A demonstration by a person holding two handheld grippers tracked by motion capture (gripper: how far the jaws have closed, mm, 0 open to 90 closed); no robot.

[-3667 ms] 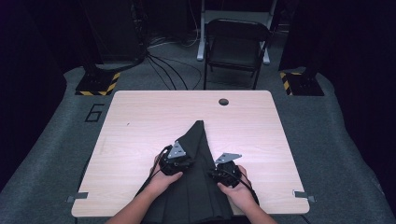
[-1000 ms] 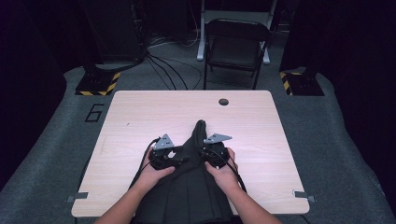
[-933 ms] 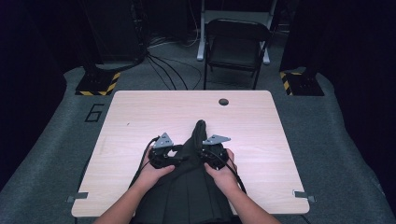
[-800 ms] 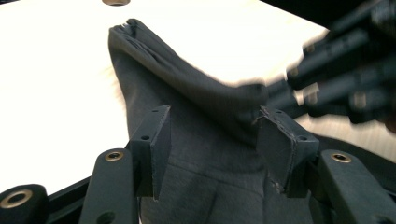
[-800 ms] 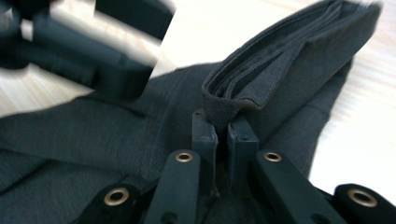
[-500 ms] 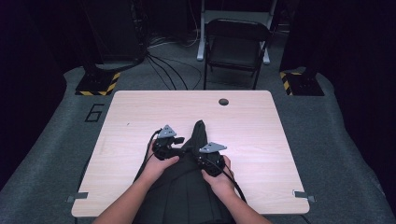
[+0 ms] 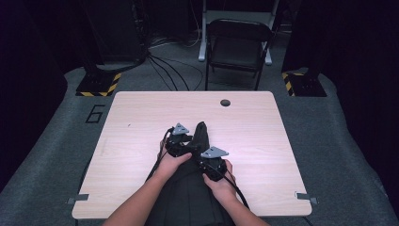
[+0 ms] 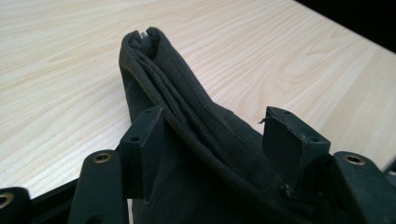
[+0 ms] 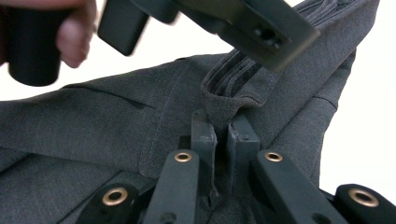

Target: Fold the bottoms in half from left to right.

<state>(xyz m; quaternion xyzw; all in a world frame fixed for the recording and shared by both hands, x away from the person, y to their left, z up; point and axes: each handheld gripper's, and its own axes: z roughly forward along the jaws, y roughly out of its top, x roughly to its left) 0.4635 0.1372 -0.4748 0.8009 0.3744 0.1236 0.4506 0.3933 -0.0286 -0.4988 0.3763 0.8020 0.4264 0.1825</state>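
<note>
Dark grey garment (image 7: 200,141) lies on the wooden table (image 7: 141,122), near the person's edge, roughly mid-width — its bulk runs off the near edge towards the person, and a bunched, folded end rises in a ridge towards the far side.

Left gripper (image 7: 181,141) sits at the left flank of that ridge. In the left gripper view the jaws stand apart w/ the folded hem (image 8: 187,116) running up between them; left pad is just beside the cloth, right pad stands clear of it, so nothing is clamped. Jaws have just been opening, garment still betw. them.

Right gripper (image 7: 211,162) is nearer the person, on the right side of the ridge, just behind the left one. In the right gripper view its jaws are nearly together, pinching a raised fold of the fabric (image 9: 224,112) — cloth puckers up out of the pads. The left gripper's jaw crosses the top of that view, above the fold; part of the left hand (image 9: 70,32) shows at upper left.
</note>
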